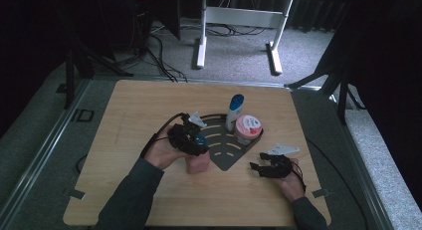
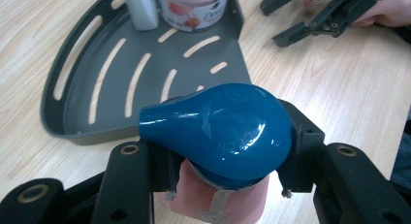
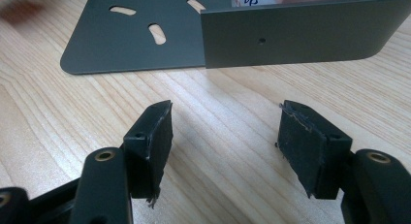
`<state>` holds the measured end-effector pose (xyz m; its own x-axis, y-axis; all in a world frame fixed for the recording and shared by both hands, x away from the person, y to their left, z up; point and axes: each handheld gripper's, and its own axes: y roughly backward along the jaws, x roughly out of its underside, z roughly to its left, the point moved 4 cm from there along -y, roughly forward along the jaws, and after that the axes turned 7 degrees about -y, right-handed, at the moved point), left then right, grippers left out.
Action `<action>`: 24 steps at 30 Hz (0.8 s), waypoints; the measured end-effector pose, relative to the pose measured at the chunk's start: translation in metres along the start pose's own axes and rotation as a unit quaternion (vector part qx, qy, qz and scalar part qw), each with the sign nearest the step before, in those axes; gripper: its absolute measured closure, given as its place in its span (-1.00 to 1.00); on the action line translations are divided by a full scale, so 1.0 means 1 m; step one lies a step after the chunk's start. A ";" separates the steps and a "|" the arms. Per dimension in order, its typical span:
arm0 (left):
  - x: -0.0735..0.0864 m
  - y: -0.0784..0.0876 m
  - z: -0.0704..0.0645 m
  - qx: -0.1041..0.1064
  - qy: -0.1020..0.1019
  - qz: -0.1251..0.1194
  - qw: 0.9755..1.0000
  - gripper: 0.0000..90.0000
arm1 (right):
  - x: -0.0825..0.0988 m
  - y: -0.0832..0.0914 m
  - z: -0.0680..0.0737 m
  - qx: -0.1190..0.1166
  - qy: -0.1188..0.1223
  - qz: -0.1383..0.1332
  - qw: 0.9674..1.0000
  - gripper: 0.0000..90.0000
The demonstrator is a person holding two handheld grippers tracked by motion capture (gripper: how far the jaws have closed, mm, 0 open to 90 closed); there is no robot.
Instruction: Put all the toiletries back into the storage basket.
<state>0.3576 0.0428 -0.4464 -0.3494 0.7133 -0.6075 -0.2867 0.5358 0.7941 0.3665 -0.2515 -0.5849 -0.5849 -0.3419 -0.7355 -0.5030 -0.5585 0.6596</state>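
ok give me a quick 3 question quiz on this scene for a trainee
1. True or false: the left gripper is shut on the pink bottle with the blue cap.
2. Which things already stand in the grey tray?
A. a white bottle and a pink tub
B. two mugs
C. nothing
3. Fill in: the right gripper has its jaws ____ over bare table.

Key
1. True: the jaws clamp it just under the cap.
2. A: the white bottle and the tub stand at the tray's back.
3. open, with nothing between them.
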 end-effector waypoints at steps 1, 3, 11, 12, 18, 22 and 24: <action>-0.002 -0.001 -0.001 0.001 -0.001 0.000 1.000 0.13 | 0.000 0.000 0.000 0.000 0.000 0.000 1.000 -0.18; -0.003 -0.002 -0.003 0.003 -0.004 0.001 1.000 0.13 | 0.000 0.000 0.000 0.000 0.001 0.000 1.000 -0.18; -0.013 -0.011 -0.011 0.019 -0.017 0.002 1.000 0.13 | 0.000 0.000 0.000 -0.001 0.001 0.000 1.000 -0.18; -0.013 -0.011 -0.011 0.019 -0.020 0.003 1.000 0.13 | 0.000 0.000 0.000 -0.001 0.001 0.000 1.000 -0.18; -0.019 -0.014 -0.012 0.026 -0.019 -0.007 0.999 0.13 | 0.000 0.000 0.000 0.000 0.002 0.000 1.000 -0.18; -0.025 -0.018 -0.014 0.027 -0.023 -0.007 0.999 0.13 | 0.000 0.000 0.000 -0.001 0.002 -0.001 1.000 -0.18; -0.027 -0.019 -0.015 0.028 -0.025 -0.007 0.999 0.13 | 0.000 0.000 -0.001 -0.001 0.003 -0.001 1.000 -0.18</action>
<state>0.3593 0.0060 -0.4453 -0.2997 0.7268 -0.6180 -0.2408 0.5692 0.7862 0.3670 -0.2518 -0.5849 -0.5811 -0.3451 -0.7371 -0.5025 -0.5603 0.6584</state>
